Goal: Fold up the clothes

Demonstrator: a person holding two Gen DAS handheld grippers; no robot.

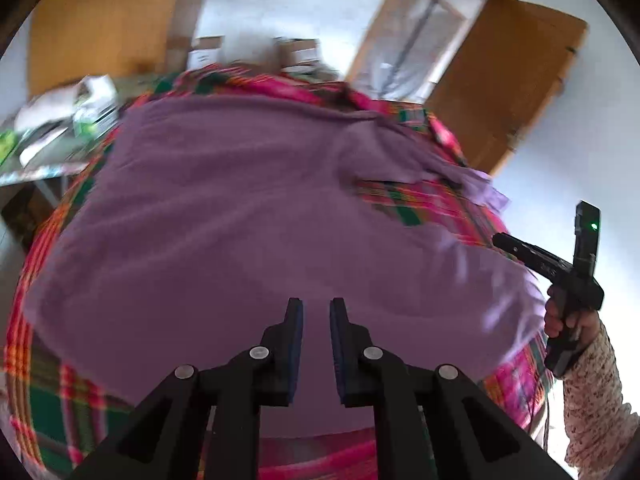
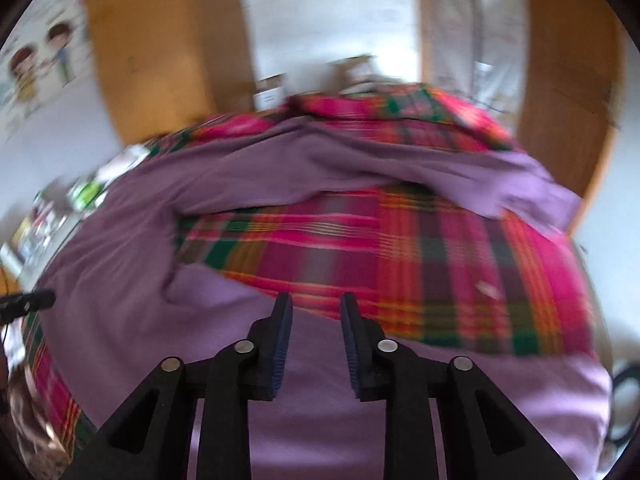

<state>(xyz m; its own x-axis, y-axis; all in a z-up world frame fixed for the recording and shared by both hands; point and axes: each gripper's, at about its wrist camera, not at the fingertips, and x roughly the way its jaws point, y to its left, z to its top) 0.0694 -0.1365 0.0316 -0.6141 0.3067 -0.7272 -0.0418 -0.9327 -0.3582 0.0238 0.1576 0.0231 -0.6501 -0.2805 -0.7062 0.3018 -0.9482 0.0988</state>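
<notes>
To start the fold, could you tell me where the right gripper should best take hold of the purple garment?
Probably the purple garment at its near hem, just beneath the open right gripper, coming from above. That edge lies flat on the plaid cover, so one finger could slide under.

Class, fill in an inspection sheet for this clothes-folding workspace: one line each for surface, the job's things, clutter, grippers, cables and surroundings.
Surface: plaid blanket, pink, green and orange, covers the bed.
Job's things: purple garment spread over the blanket, rumpled, with a sleeve stretched across the far side.
Clutter: papers and packets on a side table at the left; boxes beyond the bed.
Grippers: left gripper open above the garment, empty; right gripper open, empty.
Cables: a dark cord at the right edge of the right wrist view, blurred.
Surroundings: wooden door, white walls, cartoon wall sticker.
</notes>
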